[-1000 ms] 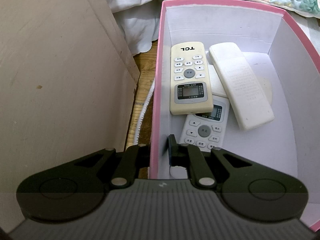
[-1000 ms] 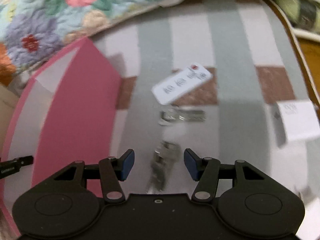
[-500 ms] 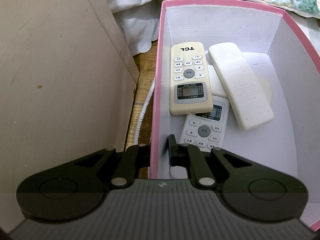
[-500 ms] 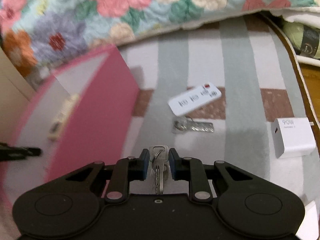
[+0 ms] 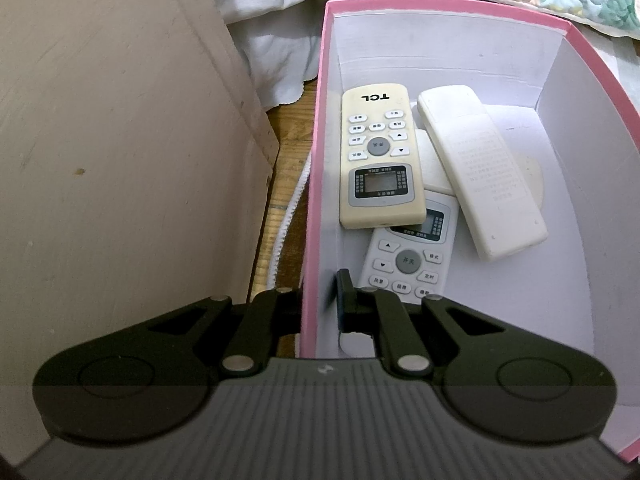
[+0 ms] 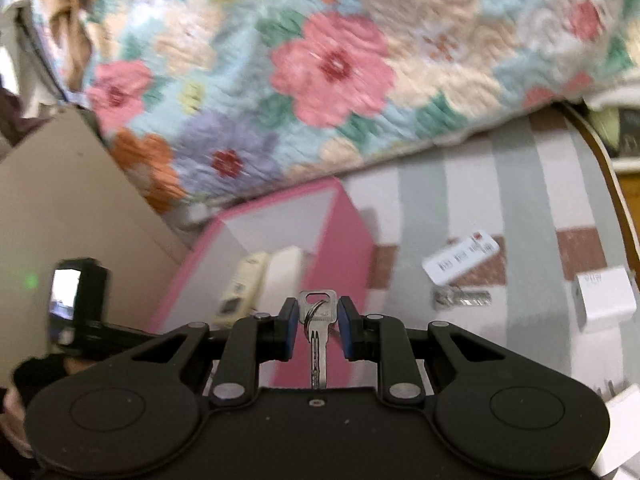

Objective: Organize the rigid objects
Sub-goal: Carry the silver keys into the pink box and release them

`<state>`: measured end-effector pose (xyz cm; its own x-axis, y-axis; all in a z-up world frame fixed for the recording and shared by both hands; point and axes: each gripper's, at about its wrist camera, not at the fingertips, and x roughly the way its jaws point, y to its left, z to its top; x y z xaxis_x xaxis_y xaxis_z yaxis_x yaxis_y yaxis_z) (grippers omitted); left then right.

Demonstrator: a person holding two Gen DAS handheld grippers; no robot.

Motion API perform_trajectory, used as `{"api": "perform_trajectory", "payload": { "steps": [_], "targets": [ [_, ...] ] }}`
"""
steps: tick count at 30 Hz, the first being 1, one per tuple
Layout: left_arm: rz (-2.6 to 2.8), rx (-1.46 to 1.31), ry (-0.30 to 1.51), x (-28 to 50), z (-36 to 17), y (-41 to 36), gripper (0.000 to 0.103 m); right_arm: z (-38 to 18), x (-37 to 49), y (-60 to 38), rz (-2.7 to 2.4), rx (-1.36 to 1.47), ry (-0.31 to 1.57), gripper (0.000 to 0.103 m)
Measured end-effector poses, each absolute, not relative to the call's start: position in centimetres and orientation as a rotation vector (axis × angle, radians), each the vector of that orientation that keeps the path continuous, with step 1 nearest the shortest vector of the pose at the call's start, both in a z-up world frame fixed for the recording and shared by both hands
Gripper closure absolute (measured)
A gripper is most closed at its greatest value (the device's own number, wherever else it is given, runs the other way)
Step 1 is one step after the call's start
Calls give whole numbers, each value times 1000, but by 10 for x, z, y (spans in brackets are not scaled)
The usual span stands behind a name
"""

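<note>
My left gripper (image 5: 316, 300) is shut on the left wall of the pink box (image 5: 314, 184), one finger outside and one inside. In the box lie a cream TCL remote (image 5: 378, 156), a white remote (image 5: 408, 256) partly under it and a white face-down remote (image 5: 480, 172). My right gripper (image 6: 318, 322) is shut on a silver key (image 6: 318, 320) and holds it in the air, just right of the pink box (image 6: 320, 240). Another key (image 6: 460, 298), a white tag card (image 6: 460, 260) and a white charger (image 6: 604, 300) lie on the striped cloth.
A beige panel (image 5: 120, 140) stands close to the left of the box, with a gap of wooden floor and a white cord (image 5: 288, 216) between. A floral quilt (image 6: 320, 72) lies behind the box. The other hand-held gripper (image 6: 76, 308) shows at the left of the right wrist view.
My right gripper closed on the key on the striped cloth, lifted it and swung up and left toward the pink box. My left gripper has stayed clamped on the box wall.
</note>
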<state>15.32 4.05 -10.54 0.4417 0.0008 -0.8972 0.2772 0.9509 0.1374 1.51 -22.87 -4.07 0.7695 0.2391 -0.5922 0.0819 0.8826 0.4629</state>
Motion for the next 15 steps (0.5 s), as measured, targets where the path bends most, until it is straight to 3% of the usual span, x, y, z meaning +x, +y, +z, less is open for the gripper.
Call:
{"api": "perform_trajectory", "payload": {
  "steps": [9,15],
  "targets": [
    [-180,260,1129,156,-107,42,95,16,10,-187,265,436,591,77],
    [-185,244,1133,158,-107,45,95,-2,35,-154,363,466,710,77]
  ]
}}
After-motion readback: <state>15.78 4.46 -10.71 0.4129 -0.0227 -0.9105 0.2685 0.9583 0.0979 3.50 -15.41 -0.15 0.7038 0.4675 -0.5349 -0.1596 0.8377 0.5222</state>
